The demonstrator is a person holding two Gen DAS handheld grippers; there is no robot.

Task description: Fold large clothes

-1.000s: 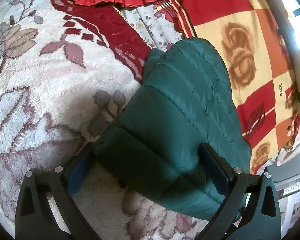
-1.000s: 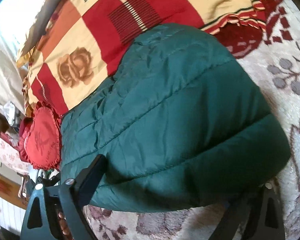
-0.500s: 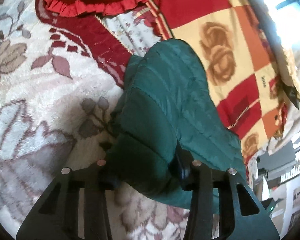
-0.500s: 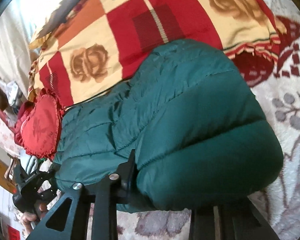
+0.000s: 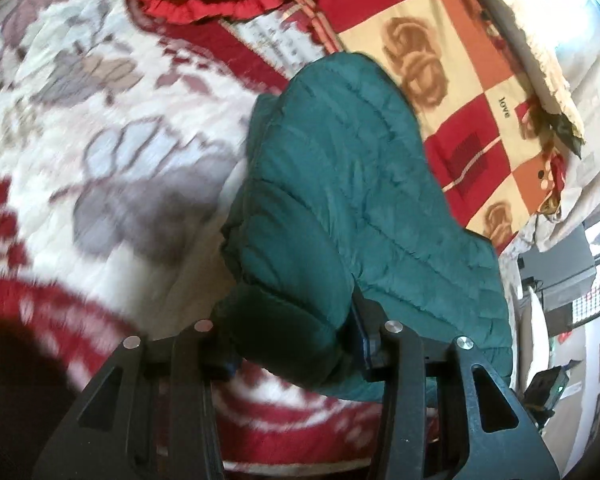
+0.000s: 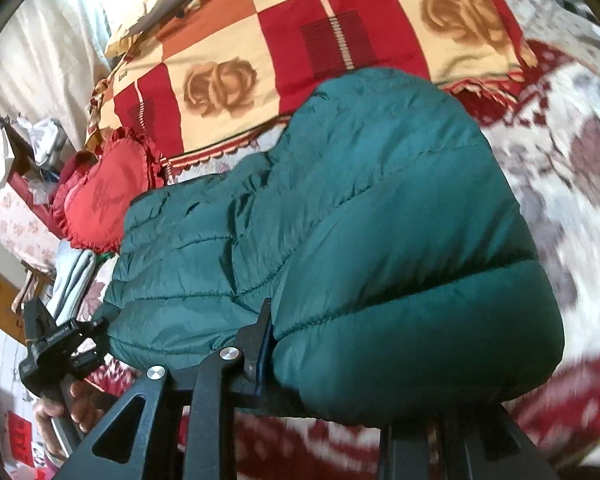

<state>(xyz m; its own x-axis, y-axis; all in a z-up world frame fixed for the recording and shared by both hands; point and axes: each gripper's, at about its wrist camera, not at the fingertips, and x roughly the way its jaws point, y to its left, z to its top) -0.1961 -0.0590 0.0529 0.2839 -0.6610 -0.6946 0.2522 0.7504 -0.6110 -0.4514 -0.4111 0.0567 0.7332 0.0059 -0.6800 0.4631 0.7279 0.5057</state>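
While both grippers, left and right, pinch the green jacket between narrowed fingers on the bed, folding looks partway done, bundle unplaced.

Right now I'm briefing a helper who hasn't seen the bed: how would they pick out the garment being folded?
On the white floral blanket, below the red-and-cream checked rose quilt, lies the dark green puffer jacket, beside the red heart-shaped cushion. It is the only plain, quilted green item, pinched by the left gripper and right gripper.
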